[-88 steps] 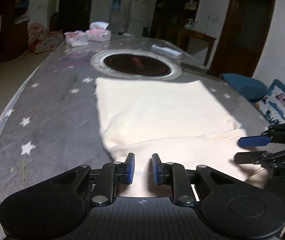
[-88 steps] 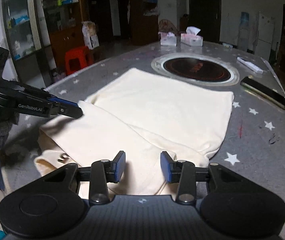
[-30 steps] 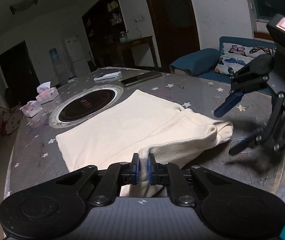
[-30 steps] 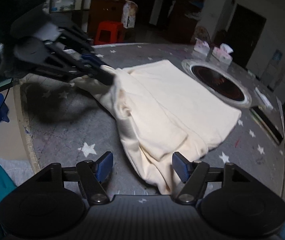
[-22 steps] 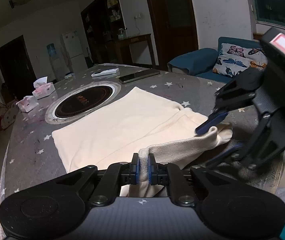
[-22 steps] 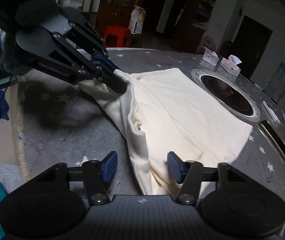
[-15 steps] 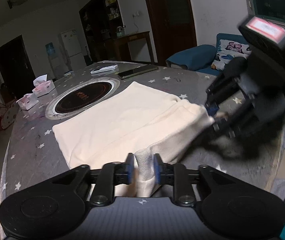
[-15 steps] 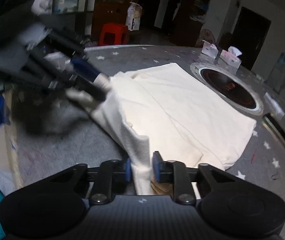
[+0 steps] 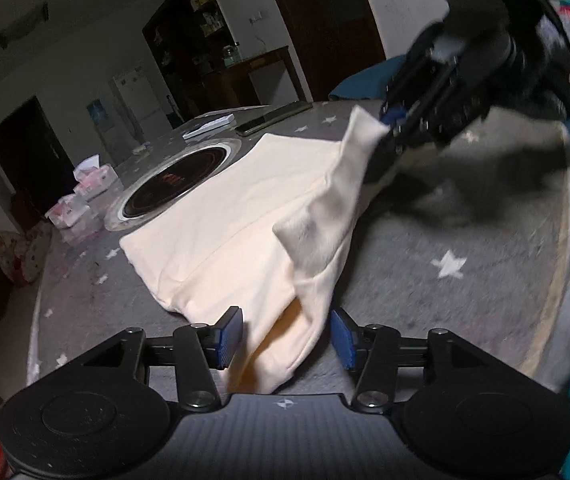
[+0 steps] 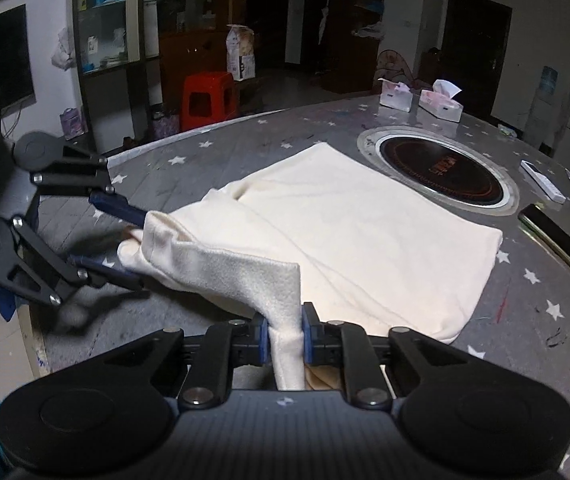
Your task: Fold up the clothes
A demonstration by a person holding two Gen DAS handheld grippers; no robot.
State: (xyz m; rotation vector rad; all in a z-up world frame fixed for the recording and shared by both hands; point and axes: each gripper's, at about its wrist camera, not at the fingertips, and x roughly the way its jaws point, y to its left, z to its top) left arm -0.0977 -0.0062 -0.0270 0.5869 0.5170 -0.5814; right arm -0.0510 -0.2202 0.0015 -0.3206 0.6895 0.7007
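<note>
A cream garment (image 9: 245, 216) lies partly folded on the grey star-patterned table (image 9: 465, 240). My left gripper (image 9: 285, 338) has its jaws opening. A loose fold of the garment hangs between the blue pads, and neither pad presses on it. My right gripper (image 10: 283, 334) is shut on a raised edge of the garment (image 10: 365, 232) and holds it up off the table (image 10: 245, 152). In the right wrist view the left gripper (image 10: 135, 246) stands at the left with the cloth's corner between its spread fingers. In the left wrist view the right gripper (image 9: 387, 126) pinches the lifted corner at the upper right.
A round inset hob (image 10: 441, 168) sits beyond the garment. Two tissue boxes (image 10: 441, 106) stand behind it. A phone (image 10: 557, 240) and a white remote (image 10: 543, 176) lie at the right. The table's rim runs close on the near side. A red stool (image 10: 209, 96) stands on the floor.
The left jaws, shut on a cloth fold a second ago, have parted and let it go. The right gripper, open before, has closed on the garment's edge and lifted it.
</note>
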